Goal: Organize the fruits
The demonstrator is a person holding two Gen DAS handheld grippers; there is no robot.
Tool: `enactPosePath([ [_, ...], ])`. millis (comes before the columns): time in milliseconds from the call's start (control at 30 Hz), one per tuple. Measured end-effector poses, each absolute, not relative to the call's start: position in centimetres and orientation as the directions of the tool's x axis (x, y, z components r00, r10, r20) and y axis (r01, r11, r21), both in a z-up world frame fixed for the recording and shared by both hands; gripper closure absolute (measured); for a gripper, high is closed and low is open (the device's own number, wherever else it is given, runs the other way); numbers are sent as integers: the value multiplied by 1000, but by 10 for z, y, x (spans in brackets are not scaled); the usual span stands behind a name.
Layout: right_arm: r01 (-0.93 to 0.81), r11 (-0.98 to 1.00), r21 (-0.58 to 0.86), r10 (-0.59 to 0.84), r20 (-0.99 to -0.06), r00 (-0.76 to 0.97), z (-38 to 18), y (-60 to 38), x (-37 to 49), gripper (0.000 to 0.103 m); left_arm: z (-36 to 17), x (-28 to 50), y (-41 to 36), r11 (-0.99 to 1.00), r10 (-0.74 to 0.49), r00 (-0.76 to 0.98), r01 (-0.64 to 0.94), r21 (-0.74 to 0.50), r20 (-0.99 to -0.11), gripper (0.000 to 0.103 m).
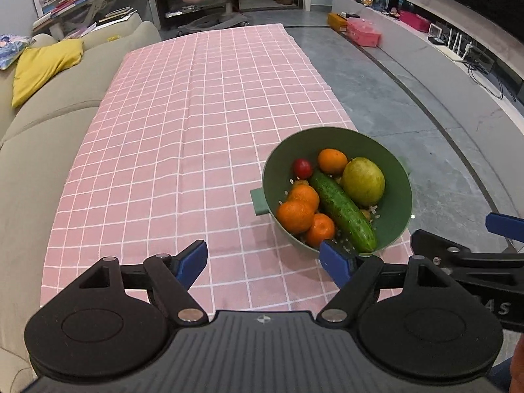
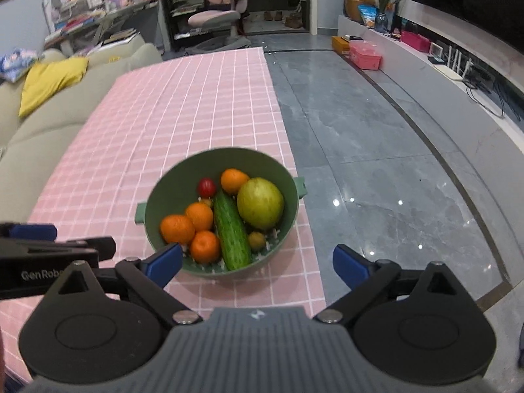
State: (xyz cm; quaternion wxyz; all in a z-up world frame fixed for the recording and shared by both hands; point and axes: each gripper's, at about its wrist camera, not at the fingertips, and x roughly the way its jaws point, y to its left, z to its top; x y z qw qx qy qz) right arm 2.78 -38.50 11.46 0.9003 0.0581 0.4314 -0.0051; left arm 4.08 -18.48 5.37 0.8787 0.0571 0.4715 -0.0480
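Black linkages and blue pads fill the bottom of both wrist views. On the left gripper point(image 1: 264, 260) the fingers stand wide apart with only tablecloth between them; its right blue pad point(image 1: 335, 262) overlaps the near rim of the bowl in that view, though I cannot tell whether it touches. On the right gripper point(image 2: 258, 263) the fingers are likewise spread wide and hold nothing, the bowl's near edge showing in the gap between them.

Just beyond the fingertips, a green bowl point(image 1: 398, 193) with small side handles sits on the pink checked tablecloth point(image 1: 170, 137), close to the cloth's right edge. Inside it, a cucumber point(image 2: 232, 231) lies lengthwise down the middle. Three oranges point(image 2: 191, 227) cluster to its left, a fourth orange point(image 2: 233, 180) rests at the far side beside a small red tomato point(image 2: 207, 187), and a large yellow-green fruit point(image 2: 260, 203) sits to the cucumber's right. A small yellowish fruit point(image 2: 256, 240) lies near the front.

Left of the table runs a beige sofa point(image 1: 49, 137) with a yellow cushion point(image 1: 42, 65). Farther back stand a pink desk chair point(image 2: 219, 13) and grey tiled floor point(image 2: 376, 150).
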Motion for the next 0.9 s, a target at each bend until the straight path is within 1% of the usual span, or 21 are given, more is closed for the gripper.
enactPosePath([
  [233,57,993,102,45,-785,618,110,-386,28,9,50,40,-184,992,-18,551,117,55,-834,12],
  [900,67,990,124,58,-792,608,107,-388,28,9,51,39,-187,989,-10,554,131,75,-833,14],
])
